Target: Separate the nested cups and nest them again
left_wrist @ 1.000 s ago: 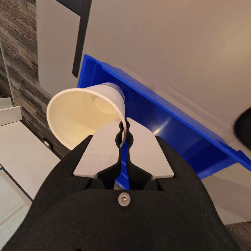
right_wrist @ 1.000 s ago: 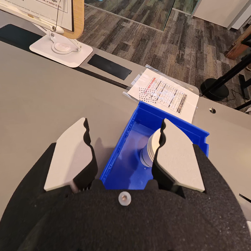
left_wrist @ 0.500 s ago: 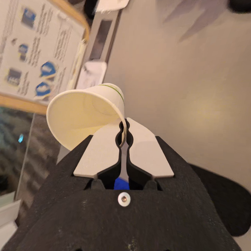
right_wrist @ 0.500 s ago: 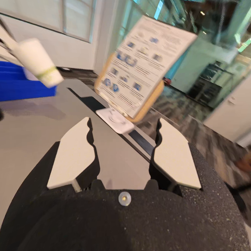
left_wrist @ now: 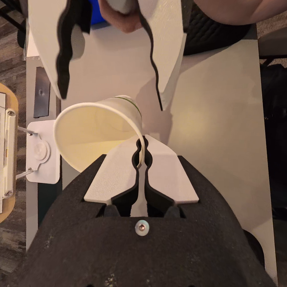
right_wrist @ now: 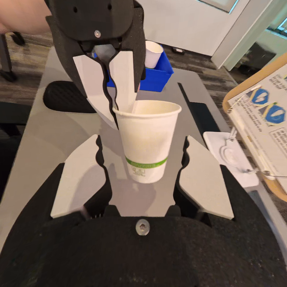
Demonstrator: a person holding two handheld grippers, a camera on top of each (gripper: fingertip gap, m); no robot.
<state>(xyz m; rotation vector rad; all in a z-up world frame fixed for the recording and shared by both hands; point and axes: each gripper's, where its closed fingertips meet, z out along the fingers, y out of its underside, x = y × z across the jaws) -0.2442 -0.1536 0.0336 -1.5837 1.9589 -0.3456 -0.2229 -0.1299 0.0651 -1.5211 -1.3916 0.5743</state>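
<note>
2 tools now facing, left tool (right_wrist: 114, 111) pinching cup (right_wrist: 146, 139) rim (right tool (right_wrist: 142, 153) spread).

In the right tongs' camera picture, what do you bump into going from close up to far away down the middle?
Right tongs, open → paper cup pinched at the rim by the left tongs → blue bin → another cup standing in it.

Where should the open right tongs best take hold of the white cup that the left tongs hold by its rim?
Probably the lower wall of the cup, near its green band. The right tongs already straddle it from the sides, and the left tongs occupy the rim.
</note>
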